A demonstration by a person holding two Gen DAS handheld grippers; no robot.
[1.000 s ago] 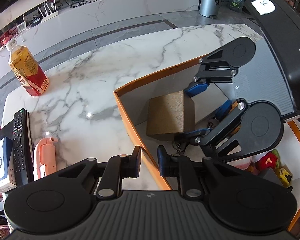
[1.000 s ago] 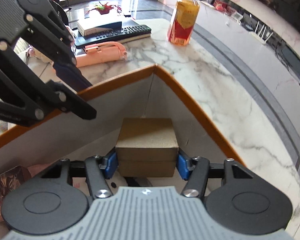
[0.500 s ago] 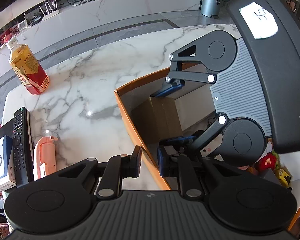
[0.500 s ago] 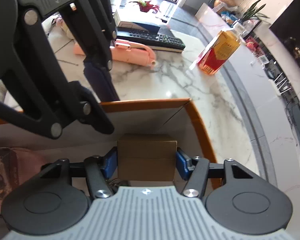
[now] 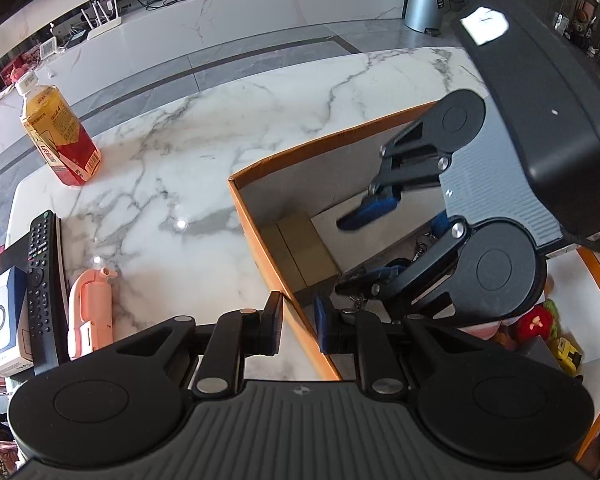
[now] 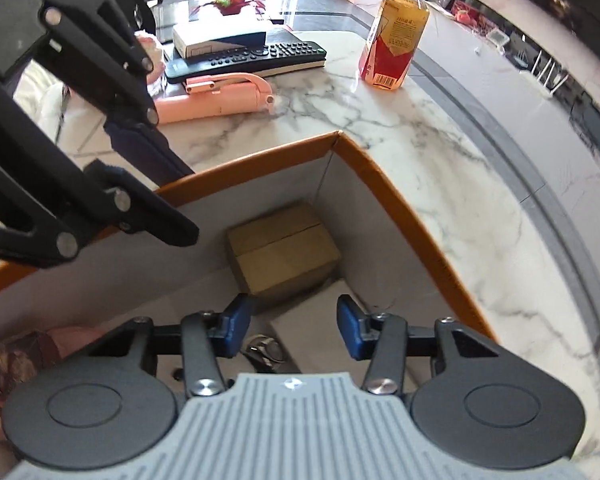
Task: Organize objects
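The brown box [image 6: 282, 254] lies in the far corner of the orange-rimmed carton [image 6: 400, 200], close to two of its walls, resting free. The right gripper [image 6: 294, 330] hangs just behind it inside the carton, blue pads apart and empty, clear of the box. The left gripper [image 5: 298, 322] straddles the carton's near wall [image 5: 268, 256], one finger outside and one inside; its jaws stand narrowly apart and whether they pinch the wall cannot be told.

Progress, as judged: the box counts as stowed, along with a metal keyring [image 6: 264, 350] and some toys [image 5: 540, 320] lower in the carton. On the marble table [image 5: 204, 160] outside lie a pink tool [image 5: 90, 312], a remote [image 5: 42, 280], a white-and-blue box [image 5: 4, 320] and a drink bottle [image 5: 58, 136], which are likely left to sort.

Room for moving: the corner is tight, so the right gripper's easiest exit is straight up, past the rim. The table between carton and bottle is open. The left gripper crowds the near wall.
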